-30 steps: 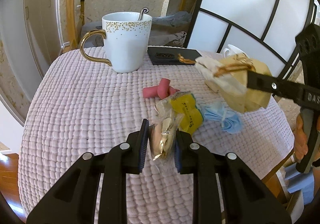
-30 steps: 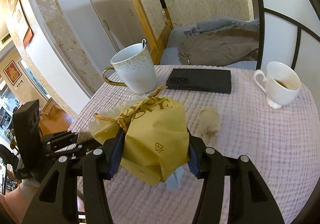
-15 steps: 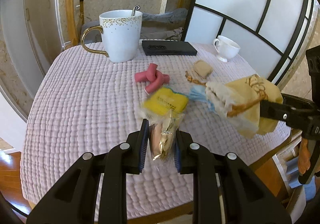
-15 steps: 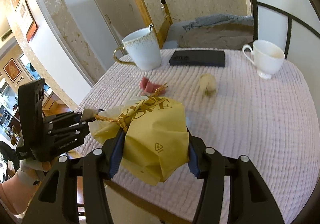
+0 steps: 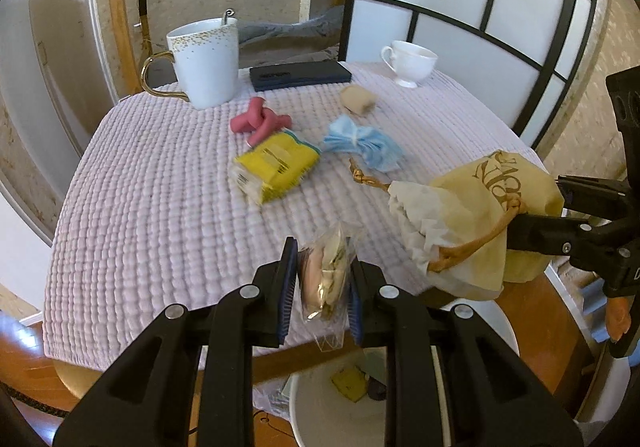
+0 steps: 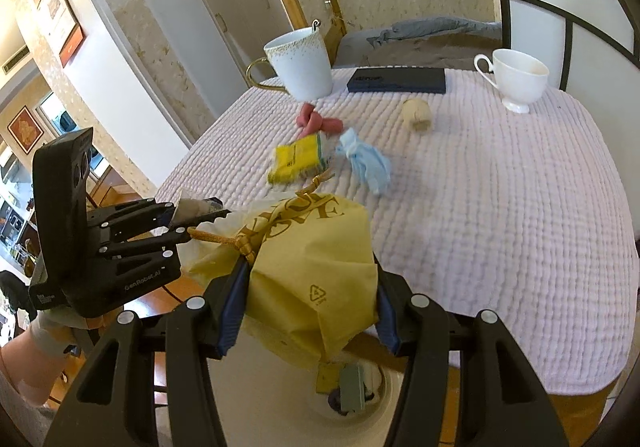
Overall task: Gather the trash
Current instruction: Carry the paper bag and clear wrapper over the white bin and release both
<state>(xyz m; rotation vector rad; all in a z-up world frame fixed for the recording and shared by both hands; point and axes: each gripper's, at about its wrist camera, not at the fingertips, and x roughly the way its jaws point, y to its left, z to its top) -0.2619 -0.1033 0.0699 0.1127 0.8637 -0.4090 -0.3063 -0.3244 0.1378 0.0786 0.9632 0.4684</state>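
Trash is being carried to the bin (image 5: 320, 407), a white tub on the floor just past the table (image 5: 160, 207) edge. Left gripper (image 5: 322, 287) is clamped on a clear wrapper (image 5: 325, 279) with gold foil inside; the bin mouth lies directly below its fingertips. Right gripper (image 6: 308, 299) is clamped on a yellow bag (image 6: 316, 275) with a gold cord, and the bin shows beneath it too, with a few scraps already at the bottom. The two tools sit close together, side by side, each visible in the other's view.

Judged from this, the step in hand is the drop. Next, each tool needs its load squarely over the opening, then the jaws parted; the bag is bulky and could catch the rim. Ahead of the tools, on the table, a yellow packet (image 5: 276, 163), blue mask (image 5: 360, 141), pink roll (image 5: 258, 121) and beige wad (image 5: 358, 99) remain to fetch.
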